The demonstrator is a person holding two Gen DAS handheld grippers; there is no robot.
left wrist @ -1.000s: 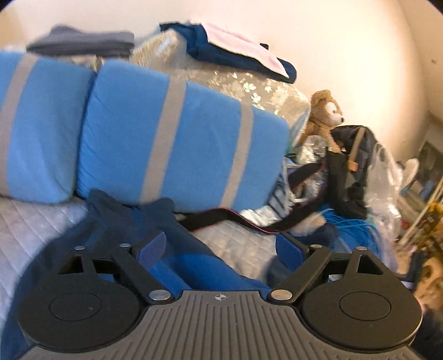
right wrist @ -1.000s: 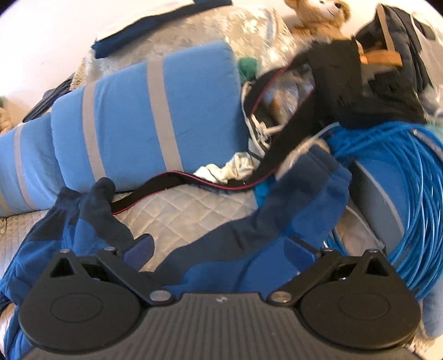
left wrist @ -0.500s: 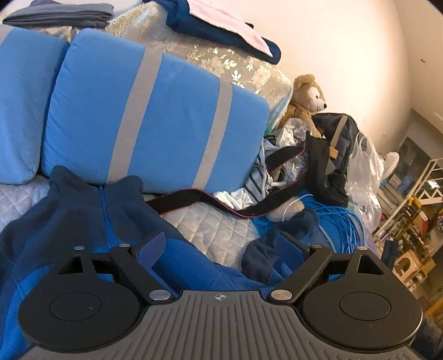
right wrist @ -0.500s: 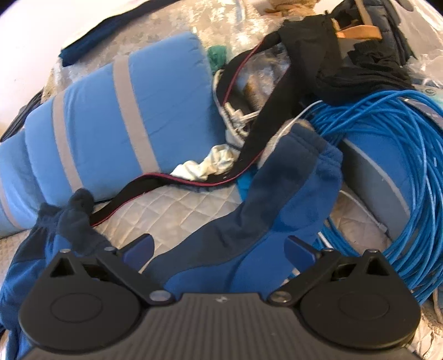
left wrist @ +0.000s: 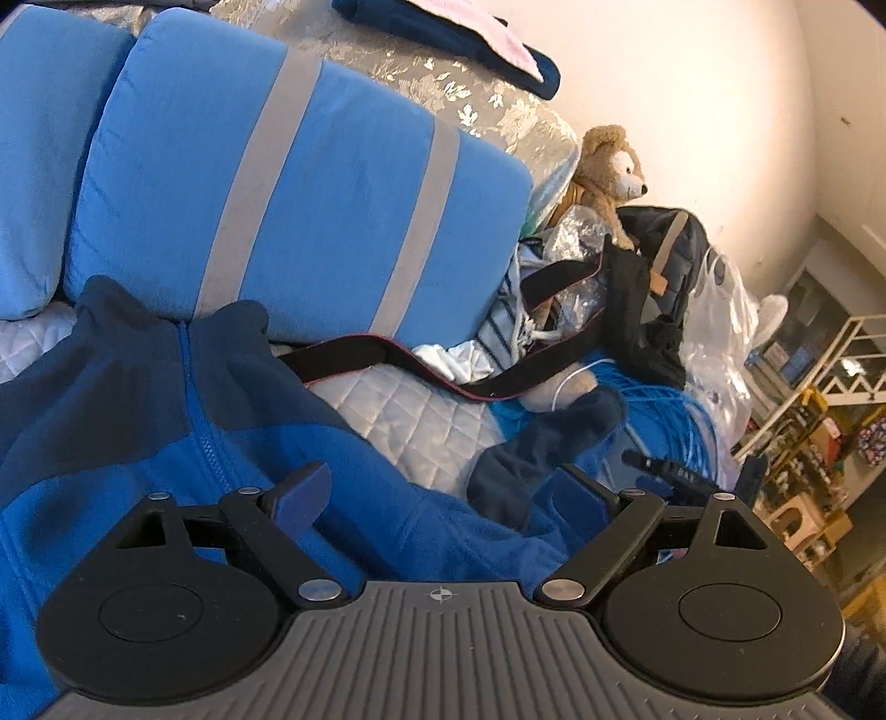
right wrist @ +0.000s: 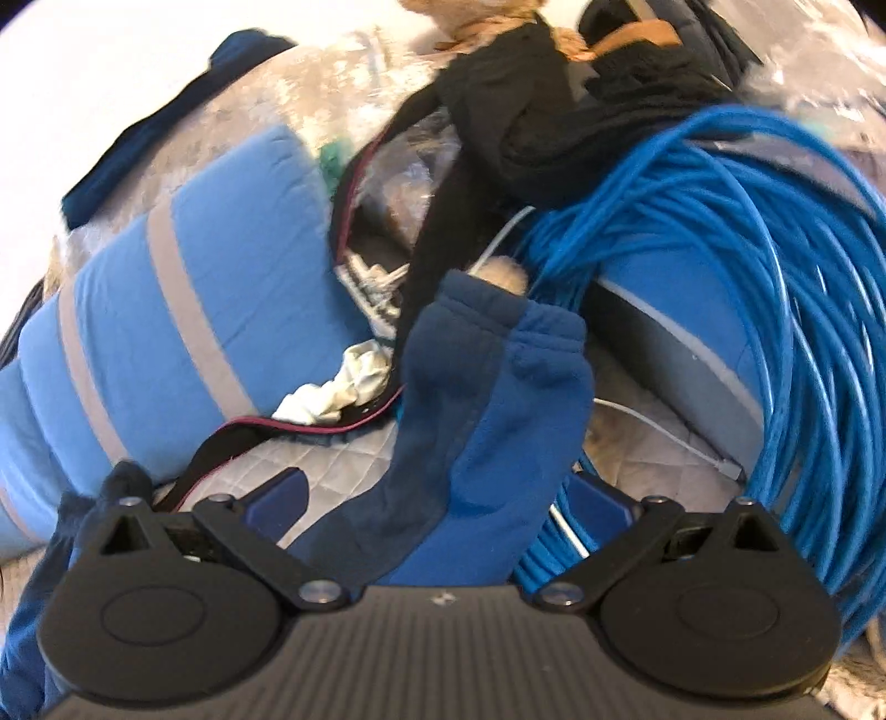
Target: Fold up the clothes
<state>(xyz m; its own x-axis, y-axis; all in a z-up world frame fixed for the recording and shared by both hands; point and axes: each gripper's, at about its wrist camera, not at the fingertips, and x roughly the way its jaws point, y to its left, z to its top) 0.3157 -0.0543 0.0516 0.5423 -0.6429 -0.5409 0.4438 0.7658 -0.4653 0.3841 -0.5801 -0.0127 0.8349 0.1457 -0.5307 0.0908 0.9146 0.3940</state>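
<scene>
A blue fleece jacket (left wrist: 138, 421) with a navy collar and zip lies spread on a quilted white bed cover (left wrist: 421, 421). My left gripper (left wrist: 443, 493) hovers open over its chest, pads apart and not pressing the cloth. The jacket's sleeve (right wrist: 487, 421) stretches to the right, its cuff near a coil of blue cable (right wrist: 747, 288). My right gripper (right wrist: 437, 504) stands open with the sleeve lying between its fingers, not pinched. The right gripper's tip (left wrist: 670, 471) shows at the right edge of the left wrist view.
Blue pillows with grey stripes (left wrist: 310, 194) lean behind the jacket. A black strap (left wrist: 387, 354), a white rag (right wrist: 338, 387), a teddy bear (left wrist: 609, 166), a dark bag (left wrist: 664, 288) and plastic bags crowd the right. Folded clothes (left wrist: 454, 33) sit on top.
Both grippers have sunk toward the jacket. The right one moved right along the sleeve toward its cuff and rolled; the left view now shows the collar and zip.
</scene>
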